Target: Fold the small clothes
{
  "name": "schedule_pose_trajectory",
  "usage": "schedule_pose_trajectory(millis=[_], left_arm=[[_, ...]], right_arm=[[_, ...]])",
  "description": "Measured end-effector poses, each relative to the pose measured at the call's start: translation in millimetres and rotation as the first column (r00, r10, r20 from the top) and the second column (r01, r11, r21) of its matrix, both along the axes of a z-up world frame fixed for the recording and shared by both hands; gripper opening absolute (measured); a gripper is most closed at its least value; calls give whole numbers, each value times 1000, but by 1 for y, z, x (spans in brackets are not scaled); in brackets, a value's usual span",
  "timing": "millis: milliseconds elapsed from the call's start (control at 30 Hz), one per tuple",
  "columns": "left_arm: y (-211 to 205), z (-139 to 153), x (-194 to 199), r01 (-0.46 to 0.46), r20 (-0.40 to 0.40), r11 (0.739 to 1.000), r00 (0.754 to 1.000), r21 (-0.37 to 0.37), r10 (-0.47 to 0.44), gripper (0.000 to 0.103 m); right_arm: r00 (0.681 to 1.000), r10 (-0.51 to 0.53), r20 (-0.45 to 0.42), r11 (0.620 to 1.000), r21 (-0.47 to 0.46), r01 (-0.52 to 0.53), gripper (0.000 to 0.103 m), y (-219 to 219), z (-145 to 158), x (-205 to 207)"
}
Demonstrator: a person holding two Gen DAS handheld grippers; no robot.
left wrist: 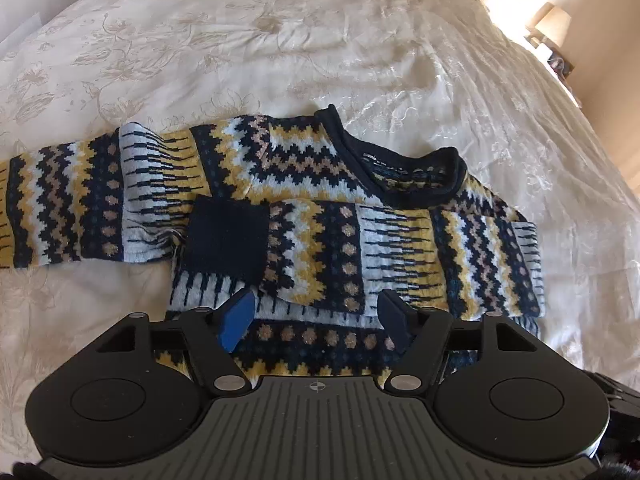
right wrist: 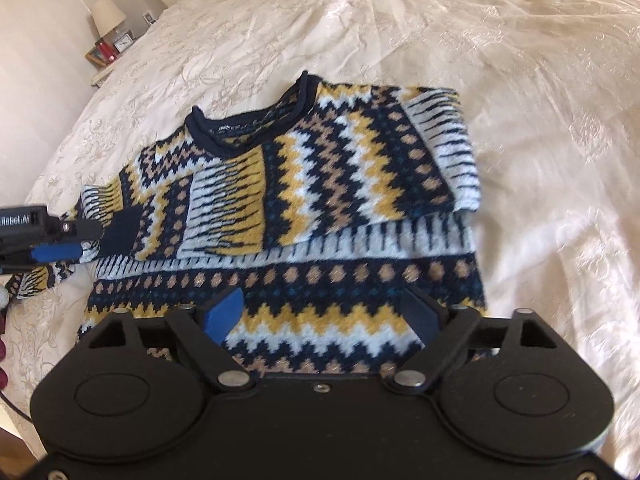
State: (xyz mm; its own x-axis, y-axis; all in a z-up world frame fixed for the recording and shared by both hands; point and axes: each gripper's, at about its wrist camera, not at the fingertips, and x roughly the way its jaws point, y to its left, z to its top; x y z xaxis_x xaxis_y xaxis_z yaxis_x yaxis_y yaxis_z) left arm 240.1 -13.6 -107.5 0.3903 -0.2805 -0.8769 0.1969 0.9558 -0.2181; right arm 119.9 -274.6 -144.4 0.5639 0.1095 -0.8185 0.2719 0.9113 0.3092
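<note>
A knitted sweater [left wrist: 320, 208] with navy, yellow, white and tan zigzag bands lies flat on the bed, navy collar [left wrist: 404, 160] away from me. One sleeve is folded across the chest, its navy cuff [left wrist: 228, 240] near the middle. The other sleeve [left wrist: 68, 200] stretches out to the left. My left gripper [left wrist: 318, 316] is open just above the sweater's lower body, holding nothing. In the right wrist view the sweater [right wrist: 320, 208] fills the middle, and my right gripper [right wrist: 328, 316] is open over its hem, holding nothing. The left gripper [right wrist: 60, 240] shows at the left edge there, beside the cuff [right wrist: 122, 230].
The cream floral bedspread [left wrist: 280, 40] surrounds the sweater on all sides. A bedside table with a lamp [right wrist: 106, 14] and small items stands beyond the bed's far left corner. A lamp [left wrist: 554, 24] stands at the far right in the left wrist view.
</note>
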Motion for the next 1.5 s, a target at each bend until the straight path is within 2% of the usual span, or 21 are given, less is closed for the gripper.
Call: schedule_pose_trajectory(millis=[133,200,400,567,833,1067,1233,1367,1500], left_arm=[[-18,-1,-15,-16,-20,1000,1000,26,17,79],[-26,0,-21,-18,-20,999,1000,45,19,82],[-43,1,-33,-36,-21,996,999,83,38,82],[-49,4,-39,-57,-19,994,998,98,59,83],[-47,9,-50,-102,-19,988,994,117,105,83],[-41,5,-54,-127,-50,983,990,134,135,83],[-43,2,-54,-119,-69,982,989,144,130,83],[-50,2,-51,-100,-69,984,991,149,111,83],[-57,3,-46,-81,-64,986,994,146,92,83]], right_arm=[[1000,22,16,999,37,-23,103,-29,1,4],[1000,25,9,997,78,-25,103,-44,-1,7],[999,-9,40,997,80,5,103,-83,-2,14],[997,-63,49,989,135,56,103,-119,-10,24],[991,-125,41,956,272,109,103,-163,-35,53],[998,-64,16,939,340,55,103,-163,-63,81],[1000,13,4,940,341,-13,103,-150,-76,94],[1000,-22,-20,945,327,28,103,-146,-76,97],[999,-14,-41,955,295,25,103,-141,-74,101]])
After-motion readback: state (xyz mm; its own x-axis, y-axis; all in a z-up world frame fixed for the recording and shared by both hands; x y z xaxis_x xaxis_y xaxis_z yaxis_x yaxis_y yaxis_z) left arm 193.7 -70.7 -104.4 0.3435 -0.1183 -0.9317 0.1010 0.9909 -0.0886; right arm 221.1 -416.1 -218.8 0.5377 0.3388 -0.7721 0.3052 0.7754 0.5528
